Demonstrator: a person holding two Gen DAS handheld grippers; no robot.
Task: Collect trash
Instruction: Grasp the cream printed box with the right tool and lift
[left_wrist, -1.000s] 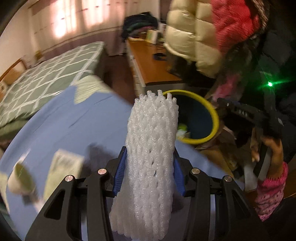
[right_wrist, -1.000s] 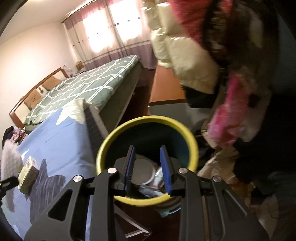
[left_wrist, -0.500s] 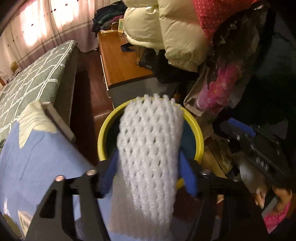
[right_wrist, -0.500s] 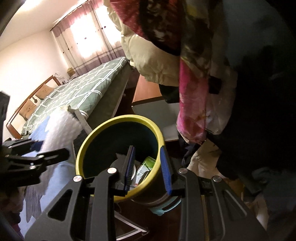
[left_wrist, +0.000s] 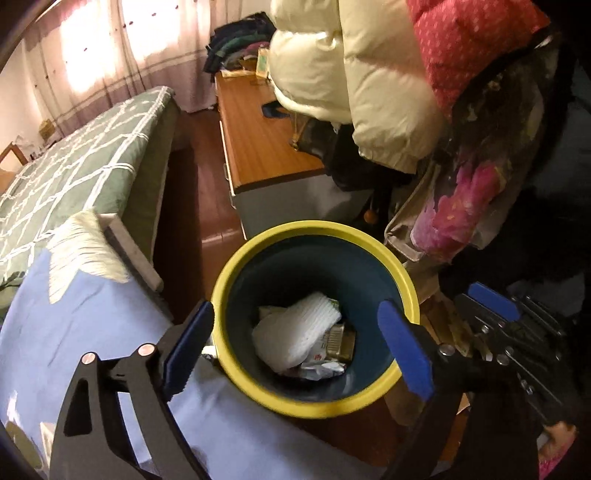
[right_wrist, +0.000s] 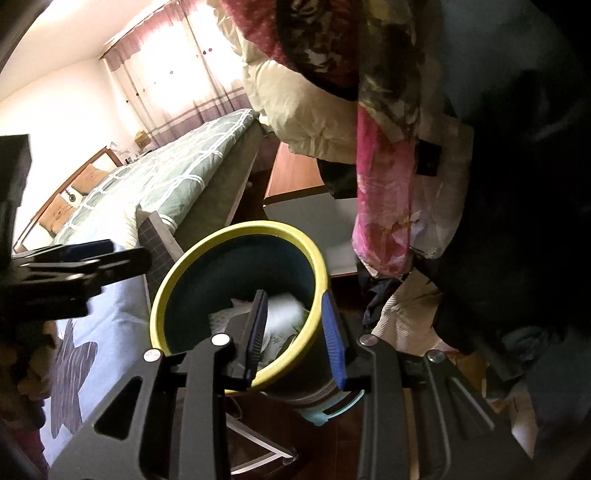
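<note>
From my left camera, my left gripper (left_wrist: 295, 338) hangs over the bin (left_wrist: 255, 254), jaws spread wide with nothing in them. The white foam net (left_wrist: 295, 332) lies at the bottom on top of other trash. I think the jaws are wide so it could drop.

From my right camera, my right gripper (right_wrist: 295, 332) has its jaws on each side of the bin's yellow rim (right_wrist: 314, 295). I cannot tell if they squeeze it. I guess this keeps the bin steady beside the blue cloth (right_wrist: 110, 314).
</note>
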